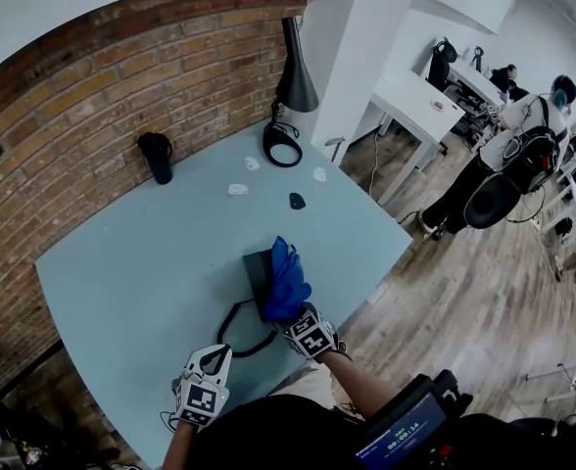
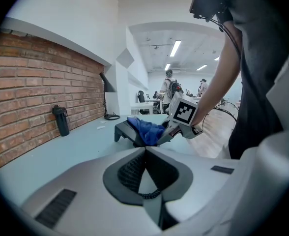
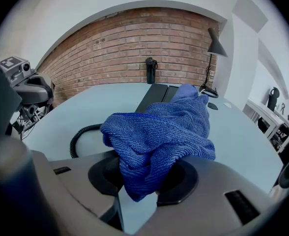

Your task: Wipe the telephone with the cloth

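Blue terry cloth (image 3: 159, 132) sits bunched between the fingers of my right gripper (image 1: 292, 315). They are clamped on a thick fold, and the loose rest flops forward over the telephone (image 1: 258, 268). I judge the cloth to be soft and light. It will drape and drag rather than push, so a deep bite on a wad, as now, suits it better than a pinch on an edge, which could slip out mid-stroke.

The telephone is a black, wedge-shaped set lying near the near edge of the table (image 1: 121, 262), just ahead of me, with part of it under the cloth. It looks like stiff, smooth plastic, probably light enough to skate if I press sideways. Its cord (image 1: 237, 331) loops off the near side towards me and could snag.

My left gripper (image 1: 213, 358) hangs by the table's edge, apart from the telephone, fingers together with nothing between them. If the set slides, I think the place to steady it is a bare side or the back edge, not the cord.

Further out, a dark bottle (image 1: 157, 157) stands by the brick wall (image 1: 92, 86). A black lamp (image 1: 290, 91) stands at the far corner, and a few small bits lie on the table between them.
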The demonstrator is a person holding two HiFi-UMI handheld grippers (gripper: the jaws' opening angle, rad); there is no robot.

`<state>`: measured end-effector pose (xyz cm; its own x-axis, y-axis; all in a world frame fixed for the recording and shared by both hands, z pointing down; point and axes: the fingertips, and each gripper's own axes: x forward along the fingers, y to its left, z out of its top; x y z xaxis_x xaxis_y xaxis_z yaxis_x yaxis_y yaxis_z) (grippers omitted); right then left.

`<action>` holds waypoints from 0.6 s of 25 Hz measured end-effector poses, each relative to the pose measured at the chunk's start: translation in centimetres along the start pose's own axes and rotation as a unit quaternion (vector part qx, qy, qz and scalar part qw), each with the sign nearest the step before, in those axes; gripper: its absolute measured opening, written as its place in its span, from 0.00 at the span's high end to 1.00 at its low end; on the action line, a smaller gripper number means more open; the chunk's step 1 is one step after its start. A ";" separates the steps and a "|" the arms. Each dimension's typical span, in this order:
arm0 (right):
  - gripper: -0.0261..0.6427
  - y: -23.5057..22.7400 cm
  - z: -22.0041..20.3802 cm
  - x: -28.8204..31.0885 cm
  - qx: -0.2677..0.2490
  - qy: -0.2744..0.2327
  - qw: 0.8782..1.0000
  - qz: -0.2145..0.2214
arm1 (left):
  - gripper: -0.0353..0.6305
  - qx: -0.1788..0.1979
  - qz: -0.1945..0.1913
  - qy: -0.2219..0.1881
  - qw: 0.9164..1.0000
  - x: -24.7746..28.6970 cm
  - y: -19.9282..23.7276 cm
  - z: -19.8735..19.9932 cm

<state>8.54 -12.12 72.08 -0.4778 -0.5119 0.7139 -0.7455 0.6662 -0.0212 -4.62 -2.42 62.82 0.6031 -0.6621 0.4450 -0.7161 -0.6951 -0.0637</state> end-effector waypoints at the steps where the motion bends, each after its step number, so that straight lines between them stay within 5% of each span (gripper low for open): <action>1: 0.71 0.2 -0.4 0.0 0.000 0.003 1.000 0.001 | 0.91 0.001 -0.003 0.000 1.000 0.1 -0.1 0.0; 7: 0.71 0.6 -1.8 -0.4 -0.010 0.012 1.000 0.020 | 0.91 0.002 -0.001 -0.005 1.000 0.2 -0.1 0.1; 10: 0.71 1.3 -3.6 -1.2 0.007 0.053 0.996 0.075 | 0.91 -0.003 0.006 -0.009 1.000 -0.2 0.1 0.2; 15: 0.71 2.0 -5.5 -4.3 0.066 0.162 0.956 0.236 | 0.91 -0.015 0.023 -0.017 0.999 -0.7 1.2 0.6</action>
<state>11.61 -5.60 72.83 -0.6214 0.0378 0.7826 -0.5453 0.6964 -0.4666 -5.68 -2.98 61.92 0.5800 -0.7030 0.4115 -0.7534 -0.6551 -0.0573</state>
